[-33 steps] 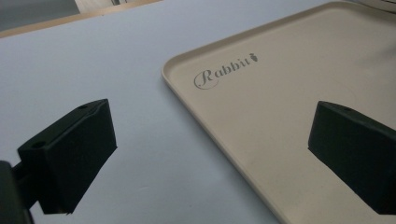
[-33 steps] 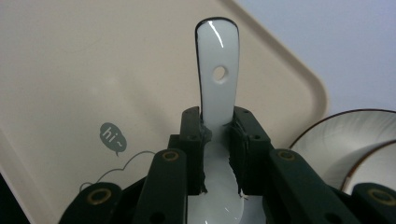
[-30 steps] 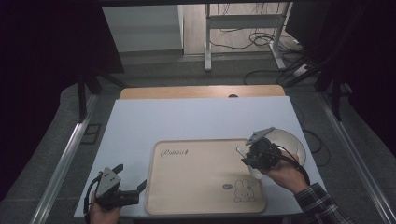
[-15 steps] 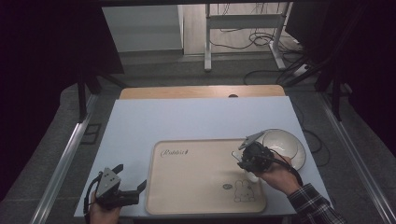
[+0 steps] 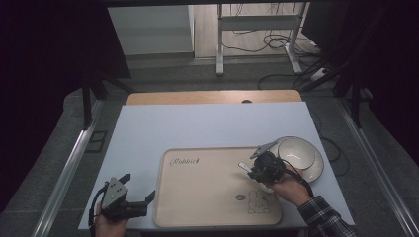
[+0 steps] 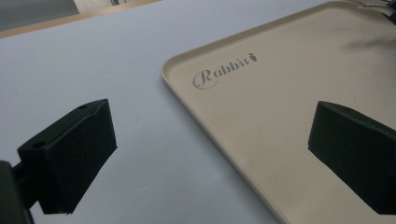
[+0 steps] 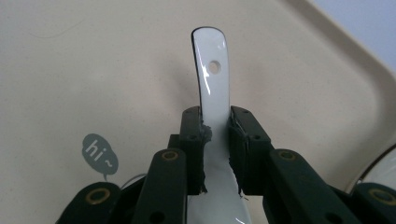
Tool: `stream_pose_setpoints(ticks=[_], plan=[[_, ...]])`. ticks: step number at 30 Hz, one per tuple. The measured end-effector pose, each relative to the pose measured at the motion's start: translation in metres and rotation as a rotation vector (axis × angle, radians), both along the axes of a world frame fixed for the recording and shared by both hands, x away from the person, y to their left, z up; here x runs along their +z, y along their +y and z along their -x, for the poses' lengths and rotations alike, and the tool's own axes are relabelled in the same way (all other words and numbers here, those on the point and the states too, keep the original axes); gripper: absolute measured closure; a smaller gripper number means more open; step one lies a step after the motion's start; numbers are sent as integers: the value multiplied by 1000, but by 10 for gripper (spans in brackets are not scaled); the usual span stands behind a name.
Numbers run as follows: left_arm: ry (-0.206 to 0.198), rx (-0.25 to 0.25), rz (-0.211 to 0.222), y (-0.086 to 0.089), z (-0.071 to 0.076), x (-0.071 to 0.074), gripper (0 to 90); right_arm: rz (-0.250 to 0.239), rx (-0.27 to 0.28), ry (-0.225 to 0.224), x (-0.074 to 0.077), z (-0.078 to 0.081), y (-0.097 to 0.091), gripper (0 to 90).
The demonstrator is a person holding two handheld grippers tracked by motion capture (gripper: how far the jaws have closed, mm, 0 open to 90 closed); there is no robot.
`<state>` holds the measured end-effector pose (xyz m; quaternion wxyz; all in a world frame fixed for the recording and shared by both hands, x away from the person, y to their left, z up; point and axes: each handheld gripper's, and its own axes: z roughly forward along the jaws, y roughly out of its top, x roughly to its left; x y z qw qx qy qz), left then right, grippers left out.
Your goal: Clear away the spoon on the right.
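Observation:
A white ceramic spoon [image 7: 212, 79] is clamped by its handle between the jaws of my right gripper [image 7: 215, 135], its holed handle end pointing away from me. In the high view the right gripper [image 5: 251, 171] holds the spoon [image 5: 243, 166] just above the right part of a beige tray [image 5: 197, 197]. Printed on the tray are "Rabbit" and a small rabbit drawing. My left gripper [image 5: 138, 187] rests open at the table's front left, beside the tray's left edge. In the left gripper view the left gripper [image 6: 210, 158] has its jaws wide apart, with nothing between them above the tray's [image 6: 289, 93] corner.
A white bowl [image 5: 296, 152] sits on a plate [image 5: 316, 170] on the table, just right of the tray. The light blue table top [image 5: 197, 128] stretches back to a wooden strip. Cables and a desk frame lie on the floor beyond.
My right gripper has moved a little left and toward me, away from the bowl and over the tray, with the spoon in it. The left gripper has not moved.

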<state>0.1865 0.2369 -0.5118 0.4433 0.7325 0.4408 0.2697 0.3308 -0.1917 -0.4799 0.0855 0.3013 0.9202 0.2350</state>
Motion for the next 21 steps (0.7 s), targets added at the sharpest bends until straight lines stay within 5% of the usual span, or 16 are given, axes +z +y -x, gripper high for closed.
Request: stream_pose_setpoints(ticks=[11,21], plan=[[0,-1,-2,0,0,0,8,-75,-9,-12,0,2,-4,682],[-1,-1,-3,0,0,0,7,-132,18,-62,-3,10,-4,895]])
